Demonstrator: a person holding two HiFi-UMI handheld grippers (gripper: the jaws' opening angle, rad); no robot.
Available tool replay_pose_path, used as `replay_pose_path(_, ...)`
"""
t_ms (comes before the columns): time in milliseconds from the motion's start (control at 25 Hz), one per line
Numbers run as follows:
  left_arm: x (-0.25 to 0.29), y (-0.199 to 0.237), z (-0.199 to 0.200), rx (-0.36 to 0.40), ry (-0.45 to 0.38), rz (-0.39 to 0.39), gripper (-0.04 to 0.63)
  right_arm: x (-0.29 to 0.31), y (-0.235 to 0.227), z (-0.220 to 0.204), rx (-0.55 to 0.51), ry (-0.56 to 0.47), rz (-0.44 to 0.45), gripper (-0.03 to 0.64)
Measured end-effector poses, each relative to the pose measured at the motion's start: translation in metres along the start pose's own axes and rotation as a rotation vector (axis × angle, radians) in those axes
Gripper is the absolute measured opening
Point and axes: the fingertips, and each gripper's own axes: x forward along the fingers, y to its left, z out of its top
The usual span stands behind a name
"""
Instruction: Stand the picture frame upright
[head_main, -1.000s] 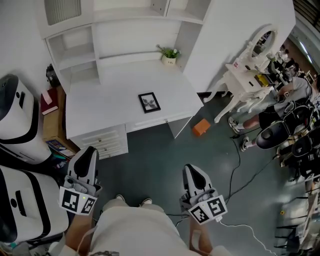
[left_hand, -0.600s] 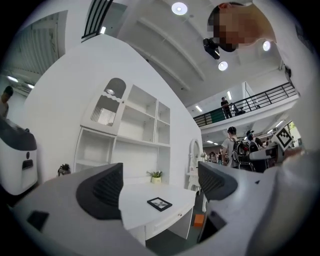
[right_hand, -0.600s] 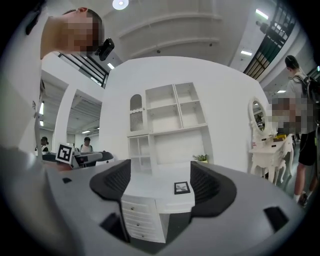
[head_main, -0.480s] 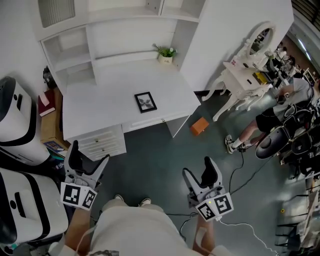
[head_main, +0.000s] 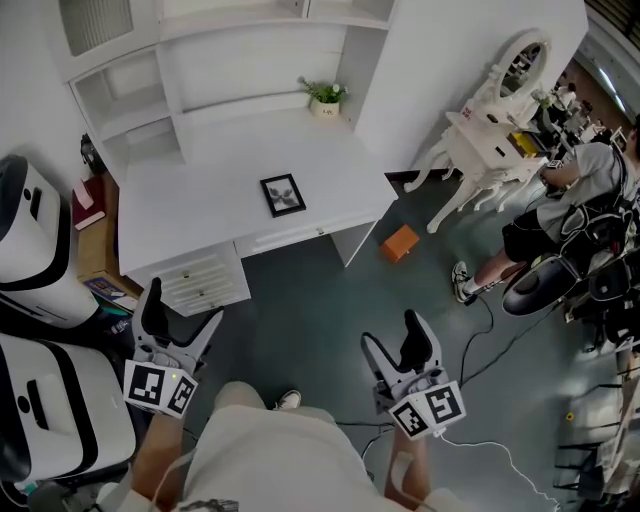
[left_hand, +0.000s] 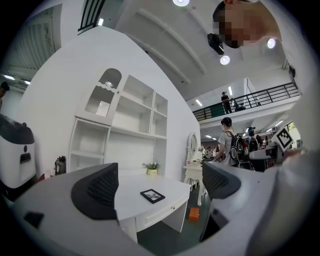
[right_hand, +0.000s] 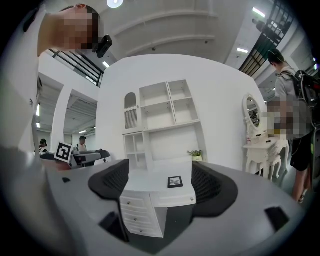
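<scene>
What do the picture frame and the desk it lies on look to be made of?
Picture frame: thin black border with a matte look, probably painted wood or plastic; too small to tell which. Desk: smooth, even white panels with no grain showing, likely painted or laminated board.

The person wears pale cream clothes (head_main: 265, 455) and a white shoe (head_main: 289, 400). The left gripper (head_main: 180, 315) and the right gripper (head_main: 395, 342) are grey-white with black jaws. The pads (left_hand: 97, 192) are black with a net pattern. Each gripper has a cube (head_main: 158, 390) with black-and-white squares. A thin white cable (head_main: 490, 452) runs from the right gripper. The left gripper's jaws are opening, with nothing between them.
</scene>
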Motion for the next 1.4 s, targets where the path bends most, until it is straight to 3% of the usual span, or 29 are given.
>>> replay_pose_path(320,0.019,-0.016,-0.021,-0.023,0.032,-0.007,0.506,0.003,-0.023,-0.014,0.037,0.034,-0.002,0.393)
replay_pose_path(640,0.074,-0.002,-0.062,-0.085,0.08,-0.004,0.506,0.054,-0.046,-0.032,0.059,0.103,0.027,0.393)
replay_pose_path(1080,0.252,0.058,-0.115,-0.133,0.17,-0.025,0.505,0.236,-0.118,-0.029,0.084,0.215,0.083,0.391)
replay_pose_path(1280,0.315,0.079,-0.133,-0.15,0.251,-0.086,0.505,0.312,-0.134,-0.028,0.139,0.24,0.104,0.391)
replay_pose_path(1400,0.341,0.09,-0.138,-0.159,0.266,-0.084,0.505,0.346,-0.138,-0.039,0.205,0.283,0.147,0.391)
